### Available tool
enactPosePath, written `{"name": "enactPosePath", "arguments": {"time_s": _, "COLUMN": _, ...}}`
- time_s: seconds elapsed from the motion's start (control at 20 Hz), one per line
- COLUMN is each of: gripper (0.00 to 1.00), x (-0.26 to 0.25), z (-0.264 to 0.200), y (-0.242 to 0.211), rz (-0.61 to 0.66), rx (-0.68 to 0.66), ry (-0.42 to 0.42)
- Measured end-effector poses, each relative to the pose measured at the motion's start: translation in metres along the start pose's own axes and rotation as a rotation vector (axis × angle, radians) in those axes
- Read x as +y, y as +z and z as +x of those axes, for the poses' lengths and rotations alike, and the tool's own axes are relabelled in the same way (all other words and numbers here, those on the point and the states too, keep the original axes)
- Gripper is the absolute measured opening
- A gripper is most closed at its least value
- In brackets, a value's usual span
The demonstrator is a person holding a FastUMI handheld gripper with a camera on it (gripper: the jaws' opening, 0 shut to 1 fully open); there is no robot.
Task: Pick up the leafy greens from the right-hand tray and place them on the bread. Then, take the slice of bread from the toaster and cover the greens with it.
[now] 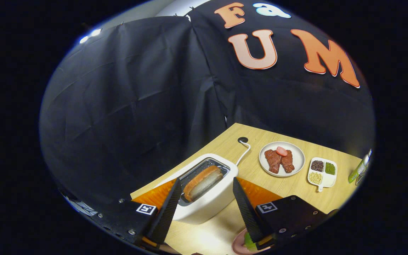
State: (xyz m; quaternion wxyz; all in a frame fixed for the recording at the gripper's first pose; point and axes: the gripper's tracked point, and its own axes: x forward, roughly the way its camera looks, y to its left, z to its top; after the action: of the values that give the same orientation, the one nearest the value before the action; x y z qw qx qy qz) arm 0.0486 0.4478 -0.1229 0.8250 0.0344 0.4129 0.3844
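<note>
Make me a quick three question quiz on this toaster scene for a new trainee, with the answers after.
1. True or false: the tool is shut on the bread slice.
2. What stands in the toaster slot?
3. The round plate beyond the toaster holds: A meat, B soup, C eggs.

Key: 1 false, the fingers are open, either side of the toaster. 2 the bread slice. 3 A.

Black cloth wall [136, 106] rises behind a light wooden table [296, 194].

recording booth | black cloth wall [136, 99] | wooden table [289, 187] | toaster [207, 198]
</note>
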Motion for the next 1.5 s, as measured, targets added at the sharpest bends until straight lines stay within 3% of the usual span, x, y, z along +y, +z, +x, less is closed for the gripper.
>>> {"name": "enactPosePath", "arguments": {"time_s": 0.3, "gripper": 0.91, "x": 0.010, "z": 0.032, "y": -0.007, "rz": 0.137, "rx": 0.152, "ry": 0.057}}
{"name": "enactPosePath", "arguments": {"time_s": 0.55, "gripper": 0.91, "x": 0.004, "z": 0.056, "y": -0.013, "rz": 0.173, "rx": 0.239, "ry": 0.018}}
{"name": "enactPosePath", "arguments": {"time_s": 0.75, "gripper": 0.76, "x": 0.010, "z": 0.061, "y": -0.021, "rz": 0.260, "rx": 0.318, "ry": 0.022}}
{"name": "enactPosePath", "arguments": {"time_s": 0.8, "gripper": 0.67, "x": 0.008, "z": 0.066, "y": -0.025, "rz": 0.266, "rx": 0.338, "ry": 0.020}}
{"name": "enactPosePath", "arguments": {"time_s": 1.05, "gripper": 0.43, "x": 0.004, "z": 0.066, "y": -0.025, "rz": 0.328, "rx": 0.344, "ry": 0.027}}
{"name": "enactPosePath", "arguments": {"time_s": 1.2, "gripper": 0.20, "x": -0.006, "z": 0.061, "y": -0.023, "rz": 0.337, "rx": 0.308, "ry": 0.005}}
{"name": "enactPosePath", "arguments": {"time_s": 1.3, "gripper": 0.13, "x": -0.007, "z": 0.051, "y": -0.022, "rz": 0.352, "rx": 0.282, "ry": 0.014}}
{"name": "enactPosePath", "arguments": {"time_s": 1.5, "gripper": 0.12, "x": -0.016, "z": 0.026, "y": -0.009, "rz": 0.436, "rx": 0.214, "ry": 0.038}}
